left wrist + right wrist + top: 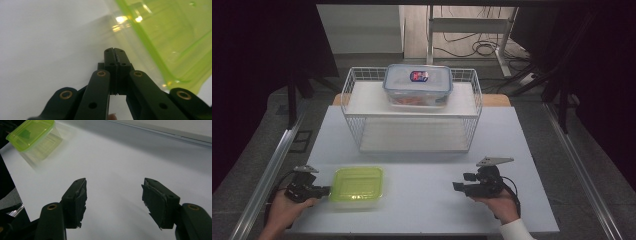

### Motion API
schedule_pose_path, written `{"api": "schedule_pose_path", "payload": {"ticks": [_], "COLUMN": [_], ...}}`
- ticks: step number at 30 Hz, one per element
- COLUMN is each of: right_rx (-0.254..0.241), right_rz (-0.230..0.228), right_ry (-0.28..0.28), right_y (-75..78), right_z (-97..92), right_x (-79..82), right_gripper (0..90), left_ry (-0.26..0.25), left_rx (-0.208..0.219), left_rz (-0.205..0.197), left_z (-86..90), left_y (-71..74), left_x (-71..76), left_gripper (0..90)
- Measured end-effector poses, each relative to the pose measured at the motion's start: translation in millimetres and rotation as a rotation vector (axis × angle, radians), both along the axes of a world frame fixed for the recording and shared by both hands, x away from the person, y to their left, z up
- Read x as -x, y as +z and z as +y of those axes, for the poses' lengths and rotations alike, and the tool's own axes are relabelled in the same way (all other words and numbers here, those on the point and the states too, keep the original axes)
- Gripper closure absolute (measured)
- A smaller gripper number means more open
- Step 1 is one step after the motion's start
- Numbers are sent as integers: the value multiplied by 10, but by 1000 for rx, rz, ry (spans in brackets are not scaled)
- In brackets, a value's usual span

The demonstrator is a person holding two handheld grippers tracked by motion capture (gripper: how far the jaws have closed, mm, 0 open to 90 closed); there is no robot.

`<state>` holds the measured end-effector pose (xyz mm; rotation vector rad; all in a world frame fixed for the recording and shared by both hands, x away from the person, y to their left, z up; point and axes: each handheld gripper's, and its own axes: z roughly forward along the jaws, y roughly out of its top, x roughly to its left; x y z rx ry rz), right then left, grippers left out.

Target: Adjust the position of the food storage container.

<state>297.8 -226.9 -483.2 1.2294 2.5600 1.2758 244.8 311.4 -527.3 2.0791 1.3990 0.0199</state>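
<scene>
Touching green box side, left gripper fingers clenched, grasping nothing. Right gripper fingers released, far right on table. Best open left fingers first, then grab rim.

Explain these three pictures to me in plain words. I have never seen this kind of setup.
No robot here: a person holds a two-jaw gripper in each hand. The high view looks down from above on a white table. On it stands a wire basket with a clear lidded box on its upper shelf, and nearer the person, a green-lidded box. The other two pictures come from cameras riding on the grippers. The left gripper is shut, its tips right beside the green-lidded box, gripping nothing. The right gripper is open over bare table.
</scene>
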Motion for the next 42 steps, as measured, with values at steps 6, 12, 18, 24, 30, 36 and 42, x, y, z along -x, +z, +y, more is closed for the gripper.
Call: {"api": "schedule_pose_path", "payload": {"ticks": [6,12,18,24,30,36,42], "right_rx": [-3,-1,-1,-1,-2,-2,-4], "right_rz": [0,1,1,0,3,3,3], "right_ry": [-6,-3,-3,0,-1,0,1], "right_y": [8,6,5,8,9,8,8], "right_z": [-30,-21,-24,-20,-24,-24,-29], "right_x": [10,13,8,12,10,11,9], "right_gripper": [363,362,361,361,361,361,360], "left_ry": [-35,-73,-106,-134,-177,-205,-220], "left_rx": [3,2,17,9,1,17,29], "left_rz": [-5,-2,-4,-8,-9,-9,-5], "left_z": [-156,-384,-592,-766,-1033,-1215,-1421], "left_y": [21,24,49,55,77,72,52], "left_x": [-64,-170,-232,-290,-356,-415,-479], "left_gripper": [900,900,900,900,900,900,900]}}
